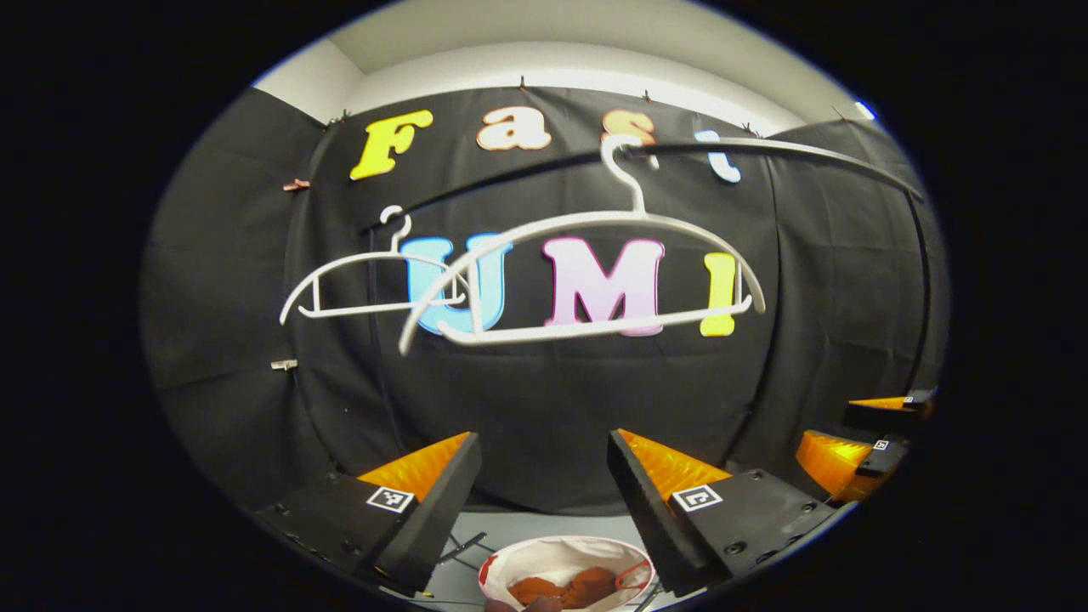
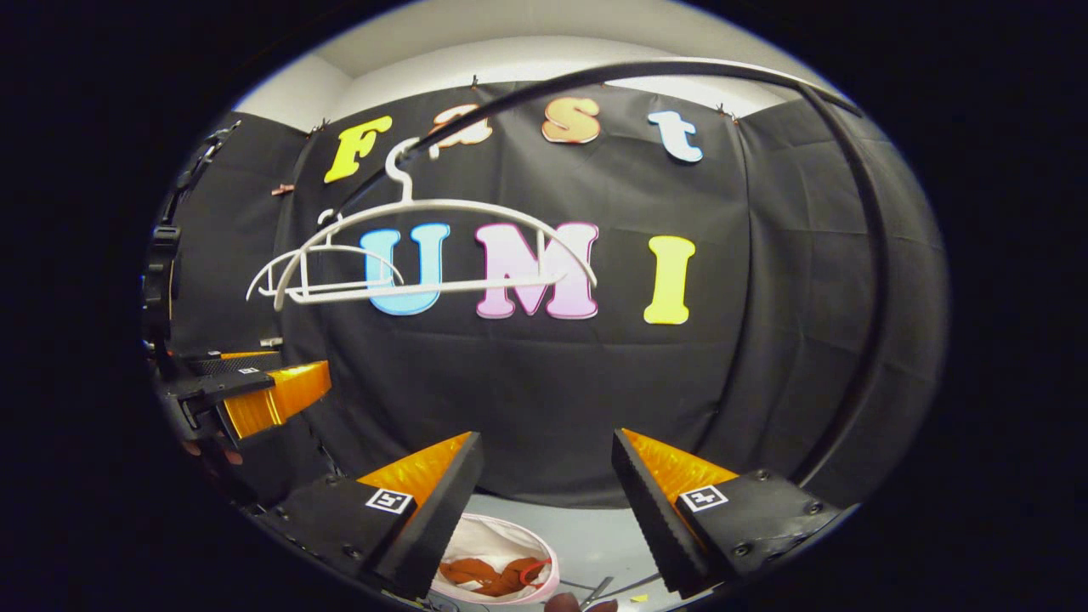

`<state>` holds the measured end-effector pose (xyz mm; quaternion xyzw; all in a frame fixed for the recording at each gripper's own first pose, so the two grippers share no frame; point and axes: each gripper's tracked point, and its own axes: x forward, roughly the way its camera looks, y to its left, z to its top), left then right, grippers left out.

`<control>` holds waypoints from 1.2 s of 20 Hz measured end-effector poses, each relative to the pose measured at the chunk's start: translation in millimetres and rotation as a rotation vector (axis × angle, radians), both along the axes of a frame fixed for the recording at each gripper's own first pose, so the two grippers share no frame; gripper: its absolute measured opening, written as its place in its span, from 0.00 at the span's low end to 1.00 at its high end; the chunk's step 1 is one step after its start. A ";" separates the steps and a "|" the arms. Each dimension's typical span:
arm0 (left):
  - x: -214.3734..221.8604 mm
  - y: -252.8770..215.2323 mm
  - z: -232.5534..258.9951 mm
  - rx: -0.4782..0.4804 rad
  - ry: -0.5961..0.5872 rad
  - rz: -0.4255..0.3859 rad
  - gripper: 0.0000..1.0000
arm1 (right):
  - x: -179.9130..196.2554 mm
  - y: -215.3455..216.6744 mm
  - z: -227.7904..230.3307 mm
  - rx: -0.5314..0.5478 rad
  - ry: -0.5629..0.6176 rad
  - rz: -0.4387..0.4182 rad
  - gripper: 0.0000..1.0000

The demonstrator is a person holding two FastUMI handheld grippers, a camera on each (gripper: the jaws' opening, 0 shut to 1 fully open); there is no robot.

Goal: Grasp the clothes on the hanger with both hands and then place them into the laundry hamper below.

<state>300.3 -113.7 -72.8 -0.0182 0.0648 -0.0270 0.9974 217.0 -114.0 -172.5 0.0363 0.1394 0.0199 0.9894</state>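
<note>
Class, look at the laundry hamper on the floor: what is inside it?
Inside the white laundry hamper lies a crumpled rust-brown garment. Whatever lies under it, and the hamper's bottom, is covered. Both white hangers on the rail above hang bare.

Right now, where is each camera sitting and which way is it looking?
Left gripper view: rides on the left gripper, facing the two bare white hangers on the dark rail; its open fingers show low, the hamper below.
Right gripper view: rides on the right gripper, facing the same way; the left gripper shows at its left edge.
Both share hangers, rail and the hamper holding rust-coloured clothes.
</note>
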 end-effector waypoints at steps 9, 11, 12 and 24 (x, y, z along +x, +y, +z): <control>-98.0 41.0 61.9 0.043 -0.080 -0.019 0.94 | -51.7 15.3 93.1 0.022 -0.119 -0.056 0.95; -118.8 53.1 66.4 0.010 -0.105 -0.021 0.94 | -67.1 26.4 106.7 0.009 -0.138 -0.046 0.96; -128.7 53.8 69.4 -0.005 -0.110 -0.030 0.94 | -74.7 31.6 112.8 -0.006 -0.143 -0.039 0.96; -231.5 84.6 89.3 -0.012 -0.161 -0.069 0.94 | -164.6 75.0 171.9 0.026 -0.230 -0.035 0.97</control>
